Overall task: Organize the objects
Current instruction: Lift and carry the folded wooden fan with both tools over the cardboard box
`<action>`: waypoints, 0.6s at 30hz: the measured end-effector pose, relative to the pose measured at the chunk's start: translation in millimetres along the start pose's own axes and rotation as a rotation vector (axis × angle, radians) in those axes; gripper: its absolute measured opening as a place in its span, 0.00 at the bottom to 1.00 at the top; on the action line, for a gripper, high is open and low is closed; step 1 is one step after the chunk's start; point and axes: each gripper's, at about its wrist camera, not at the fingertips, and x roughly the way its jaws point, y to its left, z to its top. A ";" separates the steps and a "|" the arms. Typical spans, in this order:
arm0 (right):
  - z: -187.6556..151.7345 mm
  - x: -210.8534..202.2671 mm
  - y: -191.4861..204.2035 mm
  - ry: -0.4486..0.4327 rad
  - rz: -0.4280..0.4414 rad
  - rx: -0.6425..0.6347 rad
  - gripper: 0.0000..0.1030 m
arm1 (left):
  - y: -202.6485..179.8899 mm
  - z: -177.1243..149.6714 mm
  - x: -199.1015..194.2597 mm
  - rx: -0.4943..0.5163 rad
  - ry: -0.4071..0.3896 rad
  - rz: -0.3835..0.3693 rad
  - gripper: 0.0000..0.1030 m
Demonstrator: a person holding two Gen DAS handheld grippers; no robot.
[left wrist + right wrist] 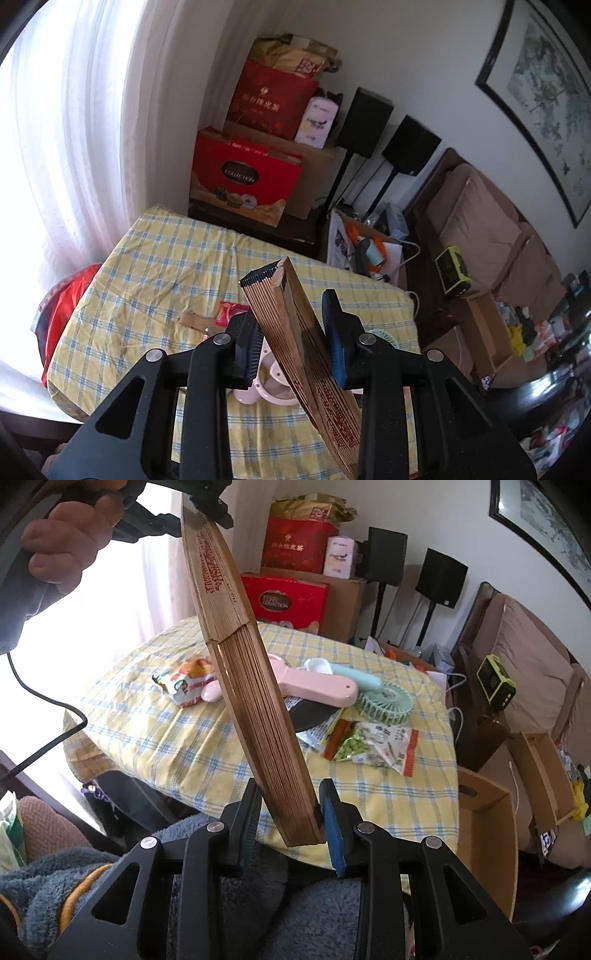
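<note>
Both grippers clamp one folded wooden fan, held in the air above the table. Right gripper has its jaws narrowed onto the fan's lower end, pads against both faces. Left gripper pinches the same fan nearer its other end, jaws likewise drawn in on the slats; in the right view it shows at top left, gripped by a hand. Red lettering runs along the fan's outer slat.

Beneath it, on the yellow checked cloth, lie a pink handheld fan with a mint handheld fan just beside it, a snack packet to the left and a pea packet to the right. A dark flat thing shows partly under the pink fan.

Beyond the table stand red gift boxes and two black speakers; a sofa lines the right wall.
</note>
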 end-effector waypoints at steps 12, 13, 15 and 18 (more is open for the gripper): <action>1.8 -16.4 -9.7 -0.034 -0.035 0.009 0.31 | -26.5 3.5 -24.4 0.040 -0.032 -0.020 0.27; 1.8 -17.5 -10.2 -0.035 -0.035 0.010 0.31 | -27.5 3.1 -25.7 0.043 -0.034 -0.021 0.27; 1.6 -20.4 -11.9 -0.040 -0.037 0.012 0.31 | -31.1 3.7 -29.1 0.047 -0.038 -0.025 0.27; 1.8 -24.7 -14.9 -0.047 -0.041 0.016 0.31 | -35.0 4.6 -34.2 0.050 -0.042 -0.032 0.27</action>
